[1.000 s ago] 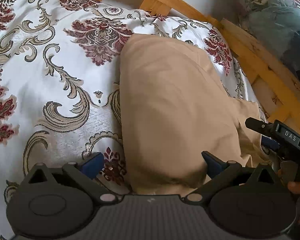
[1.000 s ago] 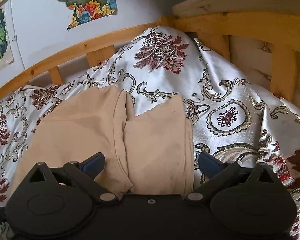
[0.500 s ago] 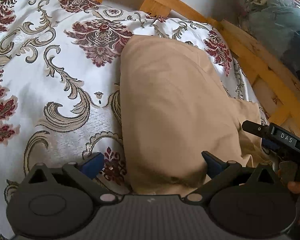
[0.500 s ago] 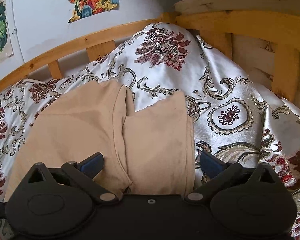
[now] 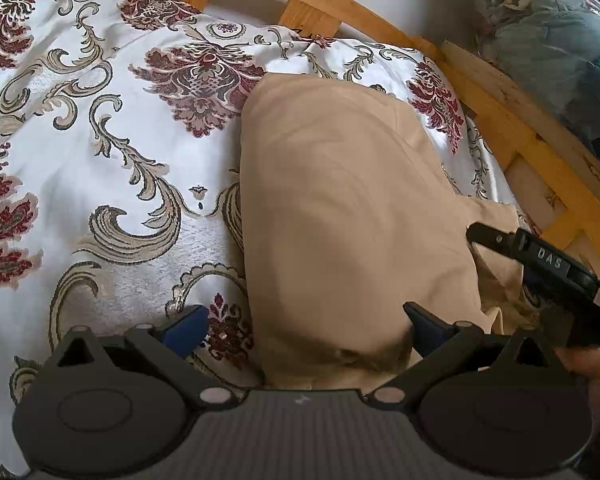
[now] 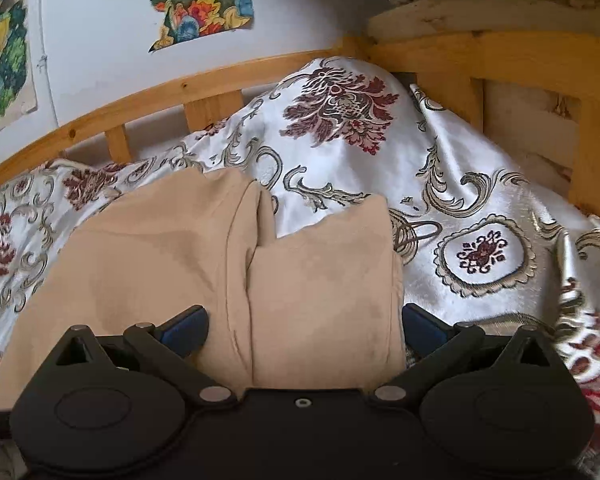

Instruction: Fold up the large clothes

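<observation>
Your left tongs [image 5: 306,326] stand wide open over the near edge of the tan garment [image 5: 348,216], which lies folded on the bed's patterned cover [image 5: 100,152]. Your right tongs [image 6: 304,326] are wide open too, straddling the garment's narrower folded part [image 6: 324,292]. The right tool [image 5: 548,264] shows at the left camera's right edge, beside the wooden rail [image 5: 532,140].
</observation>
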### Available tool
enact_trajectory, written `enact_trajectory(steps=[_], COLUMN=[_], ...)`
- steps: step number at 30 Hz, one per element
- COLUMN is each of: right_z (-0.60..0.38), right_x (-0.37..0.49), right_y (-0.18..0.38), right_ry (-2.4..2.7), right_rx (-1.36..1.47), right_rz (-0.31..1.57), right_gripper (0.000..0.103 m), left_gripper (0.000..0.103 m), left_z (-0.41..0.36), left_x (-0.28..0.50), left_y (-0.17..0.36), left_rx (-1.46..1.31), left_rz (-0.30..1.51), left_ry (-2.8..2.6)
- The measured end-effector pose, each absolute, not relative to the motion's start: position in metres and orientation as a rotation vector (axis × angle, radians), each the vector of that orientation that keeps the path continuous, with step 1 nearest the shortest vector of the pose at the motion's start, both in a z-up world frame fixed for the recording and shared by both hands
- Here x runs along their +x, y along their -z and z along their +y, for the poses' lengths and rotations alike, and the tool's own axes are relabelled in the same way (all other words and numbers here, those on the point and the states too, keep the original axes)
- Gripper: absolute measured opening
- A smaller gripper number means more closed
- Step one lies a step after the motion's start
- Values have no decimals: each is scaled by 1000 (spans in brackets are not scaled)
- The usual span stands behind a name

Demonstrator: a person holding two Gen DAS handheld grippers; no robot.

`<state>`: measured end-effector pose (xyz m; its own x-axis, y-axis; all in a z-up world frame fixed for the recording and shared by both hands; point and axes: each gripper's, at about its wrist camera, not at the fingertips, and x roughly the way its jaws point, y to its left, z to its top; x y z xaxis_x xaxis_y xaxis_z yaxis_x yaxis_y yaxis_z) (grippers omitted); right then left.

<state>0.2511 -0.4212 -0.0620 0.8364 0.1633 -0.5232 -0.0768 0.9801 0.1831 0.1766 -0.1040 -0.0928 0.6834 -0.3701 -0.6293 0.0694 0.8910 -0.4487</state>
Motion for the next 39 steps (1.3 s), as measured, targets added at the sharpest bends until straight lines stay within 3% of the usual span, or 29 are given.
enact_trajectory(steps=[6,10,12,16,17,20,23,31,35,39], right_z=[-421,-424,-433,-448,-451,-452,-444,-378,-370,-391], right_x=[250,253,256,260,261,259,253,221,217,227], right_y=[59,58,56,55,55,52,46,33,33,30], right_ry=[-53,-46,-52,-79,-81,-77,-79,-172,-183,-141], right_rx=[101,102,150,217,224,235,182,-277,-310,-147], right_rz=[569,584,591,593,590,585,550,382,377,434], right_gripper=[70,73,86,87,82,44,34,32,32,40], left_gripper=[103,103,103,103,103,103,103,103,103,103], left_z=[-104,-103,-103,-104,-105,-105,-105,-105,-106,-106], left_x=[174,173,173,172,171,171,171,171,171,171], left_y=[92,92,92,92,92,92,92,91,92,92], left_rx=[-402,-399,-396,-392,-391,-387,-387,-383,-383,-383], left_rz=[777,777,775,770,768,764,764,761,760,760], left_ry=[251,257,259,255,253,250,250,246,246,245])
